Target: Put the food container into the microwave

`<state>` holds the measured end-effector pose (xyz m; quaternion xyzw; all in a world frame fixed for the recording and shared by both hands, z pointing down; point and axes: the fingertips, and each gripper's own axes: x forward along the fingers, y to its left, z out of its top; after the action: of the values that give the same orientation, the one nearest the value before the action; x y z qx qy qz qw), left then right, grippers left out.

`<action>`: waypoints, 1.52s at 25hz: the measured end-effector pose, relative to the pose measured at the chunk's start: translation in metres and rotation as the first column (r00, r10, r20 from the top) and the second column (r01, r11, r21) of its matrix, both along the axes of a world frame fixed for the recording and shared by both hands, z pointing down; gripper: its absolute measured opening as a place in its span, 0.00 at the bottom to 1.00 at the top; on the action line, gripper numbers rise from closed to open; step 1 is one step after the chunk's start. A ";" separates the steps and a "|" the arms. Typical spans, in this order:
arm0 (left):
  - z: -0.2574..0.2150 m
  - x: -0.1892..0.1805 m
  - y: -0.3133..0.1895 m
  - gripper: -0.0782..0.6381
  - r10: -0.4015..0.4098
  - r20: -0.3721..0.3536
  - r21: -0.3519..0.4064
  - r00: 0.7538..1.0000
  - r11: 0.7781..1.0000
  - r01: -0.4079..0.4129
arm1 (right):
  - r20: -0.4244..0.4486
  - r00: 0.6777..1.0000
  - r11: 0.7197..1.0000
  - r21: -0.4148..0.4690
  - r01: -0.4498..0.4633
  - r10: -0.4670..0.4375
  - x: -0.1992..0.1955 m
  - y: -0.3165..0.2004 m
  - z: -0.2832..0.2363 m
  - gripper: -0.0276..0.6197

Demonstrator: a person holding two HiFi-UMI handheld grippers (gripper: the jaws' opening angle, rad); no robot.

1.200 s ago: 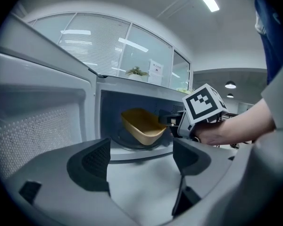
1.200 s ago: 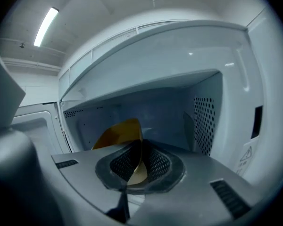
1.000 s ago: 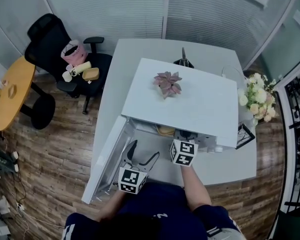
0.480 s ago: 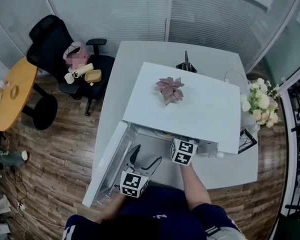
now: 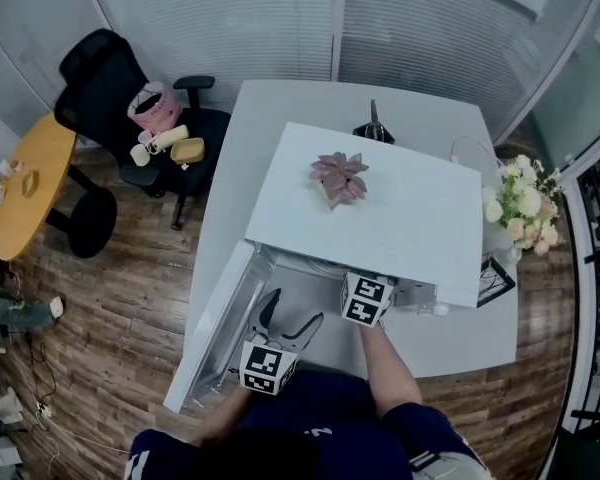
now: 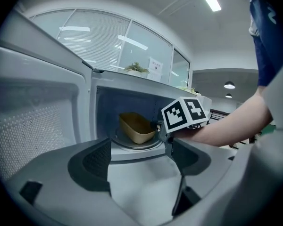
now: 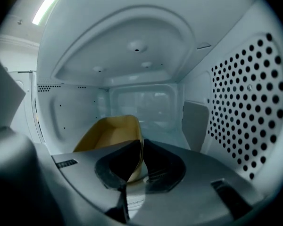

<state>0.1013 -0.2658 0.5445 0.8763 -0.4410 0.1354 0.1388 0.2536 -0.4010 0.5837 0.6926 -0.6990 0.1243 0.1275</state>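
Container sits in the microwave, rim pinched in the right gripper jaws, which have just been opening. Left gripper jaws wide, empty. Next: release fully, withdraw.

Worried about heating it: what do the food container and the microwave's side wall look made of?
Food container: matte tan, thin-walled, likely paper pulp or kraft card; plastic not excluded. Microwave side wall: smooth white, punched with round holes, probably painted metal.
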 end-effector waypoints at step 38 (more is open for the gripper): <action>0.012 -0.018 0.050 0.66 0.059 -0.029 -0.047 0.998 0.997 -0.060 | -0.006 0.990 0.986 0.083 0.142 -0.142 -0.032 0.144 -0.053 0.30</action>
<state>0.0831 -0.2155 0.5563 0.8872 -0.4096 0.1380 0.1614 0.2217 -0.2572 0.5312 0.6459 -0.7510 0.0857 0.1072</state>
